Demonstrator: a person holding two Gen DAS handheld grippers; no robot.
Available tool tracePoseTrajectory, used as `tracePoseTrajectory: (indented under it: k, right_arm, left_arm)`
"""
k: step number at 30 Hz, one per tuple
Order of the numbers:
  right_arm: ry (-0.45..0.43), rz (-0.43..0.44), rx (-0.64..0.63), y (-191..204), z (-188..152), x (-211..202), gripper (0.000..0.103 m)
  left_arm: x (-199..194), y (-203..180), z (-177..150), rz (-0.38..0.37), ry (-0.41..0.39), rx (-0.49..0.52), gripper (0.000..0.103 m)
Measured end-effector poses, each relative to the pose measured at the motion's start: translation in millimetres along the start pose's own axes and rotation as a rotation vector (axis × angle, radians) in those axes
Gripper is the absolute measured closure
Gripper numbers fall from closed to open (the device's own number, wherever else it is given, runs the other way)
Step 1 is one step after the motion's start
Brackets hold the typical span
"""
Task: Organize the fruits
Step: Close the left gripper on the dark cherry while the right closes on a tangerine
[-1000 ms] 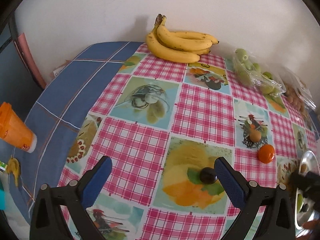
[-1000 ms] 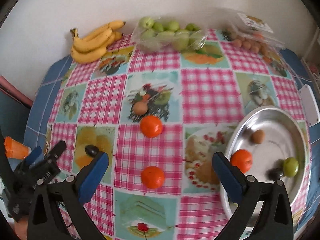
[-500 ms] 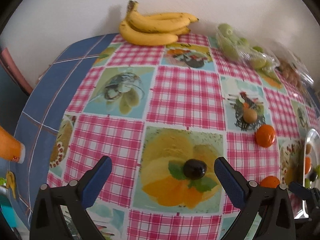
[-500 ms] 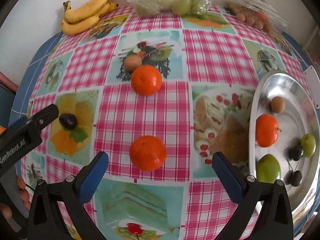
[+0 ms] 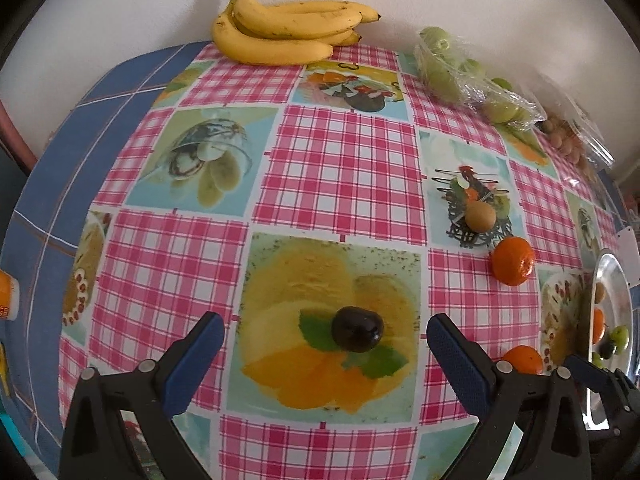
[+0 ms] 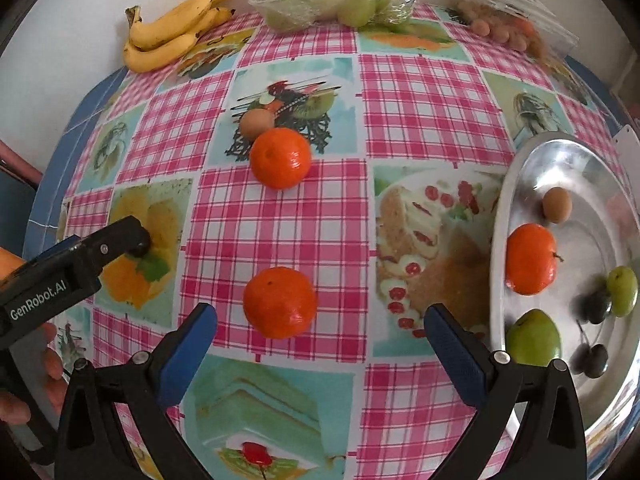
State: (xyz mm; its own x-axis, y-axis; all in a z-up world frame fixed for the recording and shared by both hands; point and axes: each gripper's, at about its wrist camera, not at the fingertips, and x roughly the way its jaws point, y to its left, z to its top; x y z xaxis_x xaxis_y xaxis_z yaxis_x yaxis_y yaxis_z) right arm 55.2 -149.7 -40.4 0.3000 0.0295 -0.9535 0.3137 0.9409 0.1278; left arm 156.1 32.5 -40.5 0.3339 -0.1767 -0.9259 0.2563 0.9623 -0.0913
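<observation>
A dark plum lies on the checked tablecloth, just ahead of my open left gripper and between the lines of its blue fingers. My open right gripper hovers over a near orange, which sits just in front of its fingertips. A second orange and a small brown fruit lie farther back. The steel bowl at the right holds an orange, a brown fruit, green fruits and dark cherries. The left gripper's body shows at the left of the right wrist view, hiding the plum.
A banana bunch, a wrapped tray of green fruit and a clear bag of small brown fruit line the back by the wall. An orange cup stands at the left table edge. A hand holds the left gripper.
Both grippers have moved forward and lower toward the table. The plum now sits closer between the left fingers, and the near orange closer to the right fingers. Both stay open.
</observation>
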Motion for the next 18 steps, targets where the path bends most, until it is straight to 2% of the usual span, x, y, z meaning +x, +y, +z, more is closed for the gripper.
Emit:
tracePoseTrajectory:
  k: [10, 12, 14, 18]
  right_arm:
    - [-0.024, 0.018, -0.037, 19, 4, 0, 0.001]
    - [-0.04, 0.016, -0.042, 23, 5, 1, 0.007]
    - [-0.042, 0.024, -0.043, 29, 9, 6, 0.029]
    - [-0.019, 0.045, -0.037, 28, 11, 13, 0.04]
  left_arm:
    - [6, -7, 0, -0.031, 0.015, 0.029, 0.022]
    - [5, -9, 0, -0.036, 0.012, 0.033, 0.029]
    - [5, -10, 1, -0.04, 0.013, 0.035, 0.033]
    - [9, -9, 1, -0.039, 0.024, 0.029, 0.05]
